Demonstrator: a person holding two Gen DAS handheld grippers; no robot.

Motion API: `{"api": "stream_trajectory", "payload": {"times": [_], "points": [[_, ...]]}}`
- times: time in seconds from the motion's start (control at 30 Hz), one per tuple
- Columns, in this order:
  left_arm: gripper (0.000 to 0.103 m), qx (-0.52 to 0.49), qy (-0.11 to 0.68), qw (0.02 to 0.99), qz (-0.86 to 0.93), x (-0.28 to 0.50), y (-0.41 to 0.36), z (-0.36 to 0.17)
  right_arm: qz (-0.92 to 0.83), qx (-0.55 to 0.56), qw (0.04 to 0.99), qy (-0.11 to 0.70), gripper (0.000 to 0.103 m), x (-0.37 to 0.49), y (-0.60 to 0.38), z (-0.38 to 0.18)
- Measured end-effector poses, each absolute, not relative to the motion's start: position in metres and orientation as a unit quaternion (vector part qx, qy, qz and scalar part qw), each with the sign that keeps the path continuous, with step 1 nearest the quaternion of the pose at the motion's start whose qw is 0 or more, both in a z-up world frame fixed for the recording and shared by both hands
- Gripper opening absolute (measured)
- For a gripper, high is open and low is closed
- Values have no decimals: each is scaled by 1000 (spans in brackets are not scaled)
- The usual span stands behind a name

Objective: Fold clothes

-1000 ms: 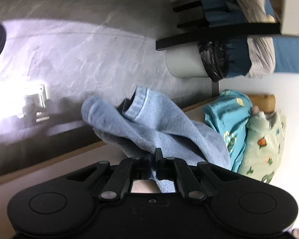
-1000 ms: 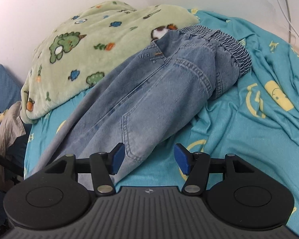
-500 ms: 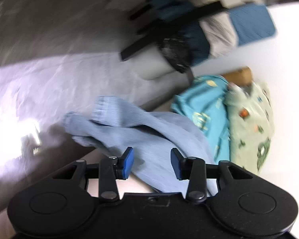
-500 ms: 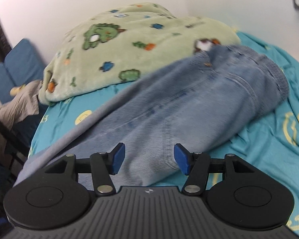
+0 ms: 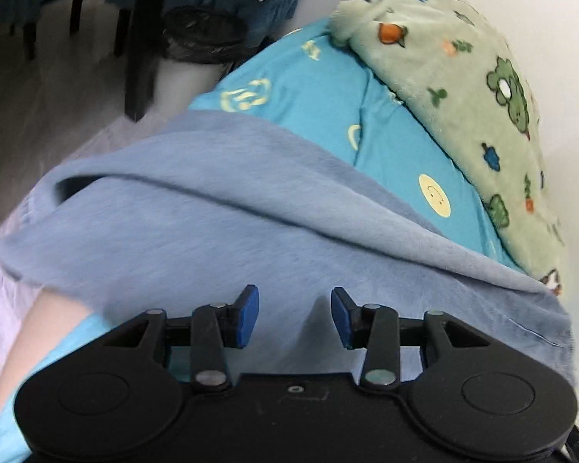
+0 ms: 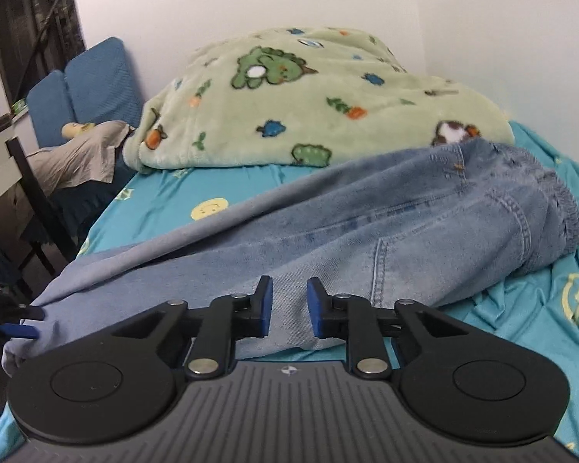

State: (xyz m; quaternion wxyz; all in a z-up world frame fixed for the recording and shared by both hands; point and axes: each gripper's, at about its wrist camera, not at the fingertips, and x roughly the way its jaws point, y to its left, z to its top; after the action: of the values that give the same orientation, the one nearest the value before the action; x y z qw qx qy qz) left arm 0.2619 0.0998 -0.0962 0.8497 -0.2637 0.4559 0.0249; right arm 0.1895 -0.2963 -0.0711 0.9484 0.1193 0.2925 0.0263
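A pair of light blue jeans [image 6: 405,227] lies across the bed on a turquoise sheet [image 6: 154,200], with the elastic waistband [image 6: 563,212] at the right and the legs running left over the bed edge. In the left wrist view the leg fabric [image 5: 220,223] fills the middle. My left gripper [image 5: 294,314] is open and empty just above the leg fabric. My right gripper [image 6: 288,308] is open with a narrower gap, low over the thigh part of the jeans, holding nothing.
A green cartoon-print blanket [image 6: 308,100] is bunched at the back of the bed against the white wall. A blue cushioned seat [image 6: 92,81] with grey clothing [image 6: 77,158] stands left of the bed. A black-lined bin [image 5: 200,34] and dark table legs [image 5: 143,38] stand on the floor.
My left gripper let go of the jeans leg, opened, and swung from the floor side toward the bed. My right gripper dropped lower over the jeans and its gap narrowed.
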Motion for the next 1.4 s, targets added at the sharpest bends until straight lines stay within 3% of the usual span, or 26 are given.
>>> {"api": "stream_trajectory", "payload": {"times": [0.23, 0.7, 1.07, 1.4], "points": [[38, -207, 446, 870, 50, 297, 61, -115, 25, 163, 944, 287, 21, 192, -303, -69], [39, -153, 399, 896, 123, 391, 54, -127, 50, 182, 937, 293, 23, 207, -298, -78], [40, -212, 380, 894, 104, 325, 102, -102, 71, 137, 940, 305, 23, 211, -276, -93], [42, -253, 394, 870, 157, 294, 173, -120, 66, 129, 936, 322, 23, 207, -273, -100]]}}
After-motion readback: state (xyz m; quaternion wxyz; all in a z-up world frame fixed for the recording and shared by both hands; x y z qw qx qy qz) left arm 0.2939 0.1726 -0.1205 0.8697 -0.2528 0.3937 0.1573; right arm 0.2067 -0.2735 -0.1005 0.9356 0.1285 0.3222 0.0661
